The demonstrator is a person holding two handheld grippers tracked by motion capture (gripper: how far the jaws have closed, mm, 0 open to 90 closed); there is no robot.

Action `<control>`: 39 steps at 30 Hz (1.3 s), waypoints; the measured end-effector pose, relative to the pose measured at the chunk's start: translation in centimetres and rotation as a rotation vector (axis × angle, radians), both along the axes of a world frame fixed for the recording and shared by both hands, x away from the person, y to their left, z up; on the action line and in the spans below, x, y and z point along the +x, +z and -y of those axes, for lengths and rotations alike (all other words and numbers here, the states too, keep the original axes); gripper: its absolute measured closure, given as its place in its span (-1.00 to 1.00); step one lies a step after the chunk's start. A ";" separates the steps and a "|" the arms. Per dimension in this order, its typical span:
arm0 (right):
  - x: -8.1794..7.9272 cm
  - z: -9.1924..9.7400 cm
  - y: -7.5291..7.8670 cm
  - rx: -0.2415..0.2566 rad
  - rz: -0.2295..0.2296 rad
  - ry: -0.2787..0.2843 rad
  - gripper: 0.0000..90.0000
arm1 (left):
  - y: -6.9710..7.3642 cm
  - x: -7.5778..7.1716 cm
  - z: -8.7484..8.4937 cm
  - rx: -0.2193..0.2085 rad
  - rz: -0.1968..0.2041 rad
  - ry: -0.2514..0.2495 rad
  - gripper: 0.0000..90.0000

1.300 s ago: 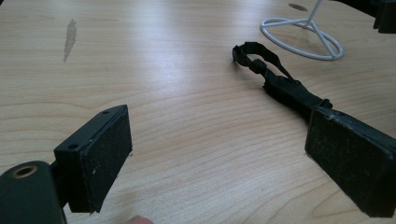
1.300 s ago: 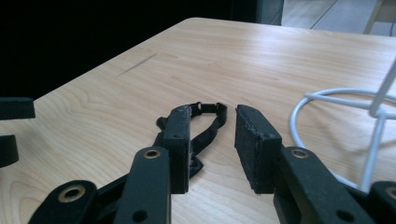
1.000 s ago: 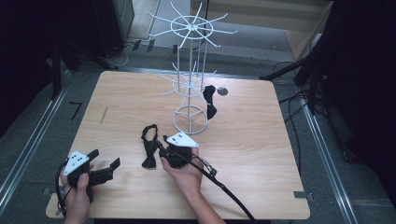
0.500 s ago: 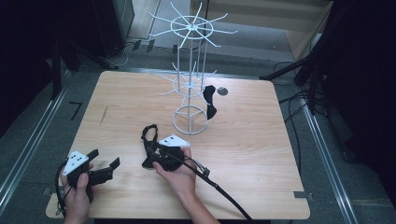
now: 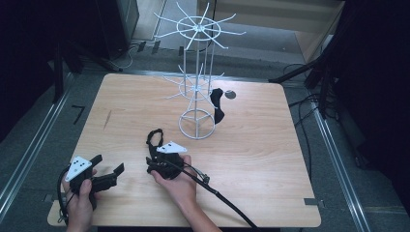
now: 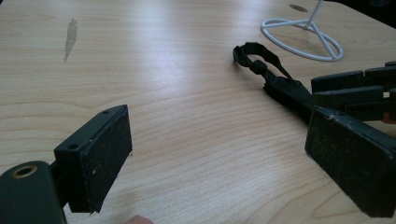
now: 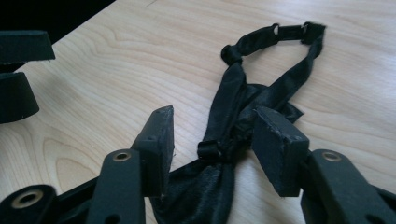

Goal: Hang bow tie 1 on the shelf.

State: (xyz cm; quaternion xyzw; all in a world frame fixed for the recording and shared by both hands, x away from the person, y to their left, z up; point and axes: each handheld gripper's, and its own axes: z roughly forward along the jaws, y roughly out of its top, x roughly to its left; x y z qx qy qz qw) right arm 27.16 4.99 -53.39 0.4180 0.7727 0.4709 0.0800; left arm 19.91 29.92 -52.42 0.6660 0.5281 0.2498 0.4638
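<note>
- The black bow tie (image 7: 233,126) lay flat on the counter (image 5: 270,159), near the white wire rack (image 5: 197,96). We judged it set down there within easy reach of both hands; a second bow tie (image 5: 217,104) already hung on the rack.
- The right gripper (image 7: 212,140) straddled the tie's knot. Its jaws had just been opening and stood partly apart; the pads did not press on the cloth.
- The left gripper (image 6: 219,158) rested to one side, wide open and empty.

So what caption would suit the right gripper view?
Open claw straddling a black bow tie on the wooden table.
</note>
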 end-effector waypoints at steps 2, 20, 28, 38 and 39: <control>0.0 -0.3 -0.1 -0.013 -0.001 -0.006 0.05 | 0.0 0.0 0.0 0.000 0.000 0.000 -0.82; 0.2 -0.7 -0.5 -0.128 0.031 -0.013 0.30 | 0.0 0.0 0.0 0.001 -0.001 -0.001 -0.82; 0.4 -0.3 -0.5 -0.162 0.053 -0.012 0.68 | 0.0 0.0 0.0 0.000 -0.001 -0.001 -0.82; -0.3 0.3 -0.3 -0.187 0.095 -0.011 0.76 | 0.0 0.0 -0.1 -0.003 0.001 -0.002 -0.82; -0.4 0.4 -0.2 -0.180 0.099 -0.018 0.76 | 0.0 0.0 -0.1 -0.003 0.001 -0.001 -0.82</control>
